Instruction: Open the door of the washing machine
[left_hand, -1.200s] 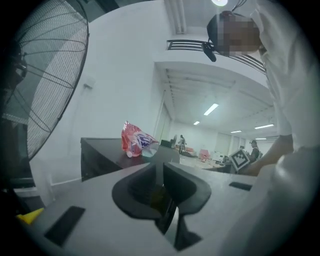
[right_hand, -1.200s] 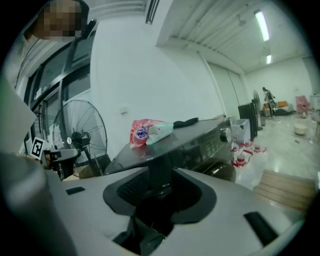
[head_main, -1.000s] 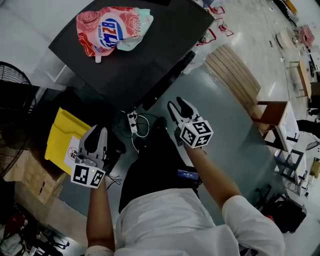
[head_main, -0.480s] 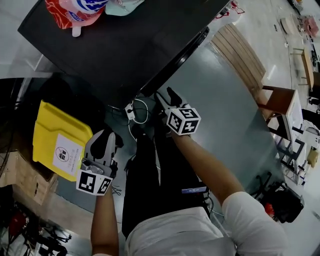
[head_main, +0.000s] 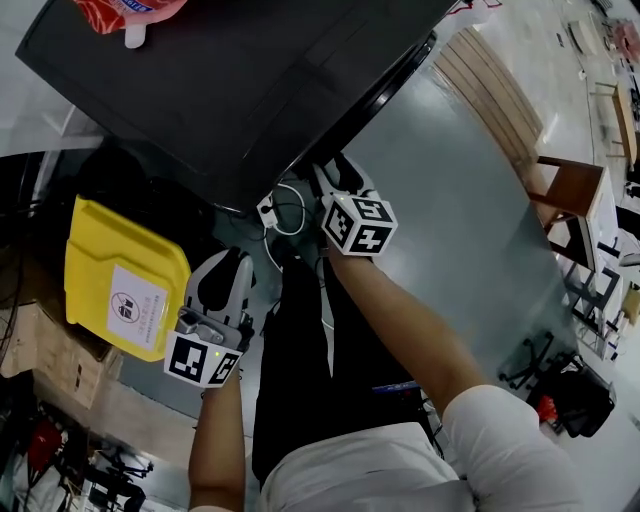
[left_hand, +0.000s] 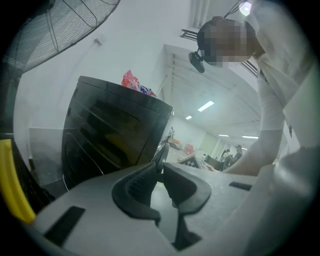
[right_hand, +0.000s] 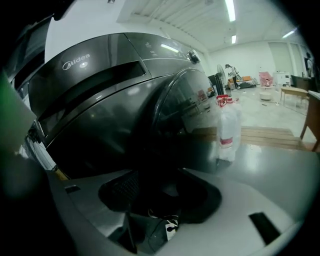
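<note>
The dark grey washing machine (head_main: 250, 80) fills the top of the head view, its round door (right_hand: 195, 115) shut against the front. My right gripper (head_main: 335, 175) is low in front of the machine, close to its face and left of the door's bulge. Its jaws stand wide and are closing, with nothing between them (right_hand: 160, 185). My left gripper (head_main: 222, 272) hangs further left and back from the machine, beside the person's leg. Its fingertips meet with nothing held (left_hand: 160, 167). The machine (left_hand: 110, 135) stands some way ahead of it.
A red detergent pouch (head_main: 120, 15) lies on the machine's top. A yellow bin (head_main: 120, 290) stands at the left, a power strip with cable (head_main: 275, 212) lies on the floor at the machine's foot. A plastic bottle (right_hand: 226, 132) stands right of the door, a wooden pallet (head_main: 500, 90) beyond.
Both grippers have come down in front of the machine, the right one nearer to its face. The head has tipped, so the machine's top has slid up the picture.
</note>
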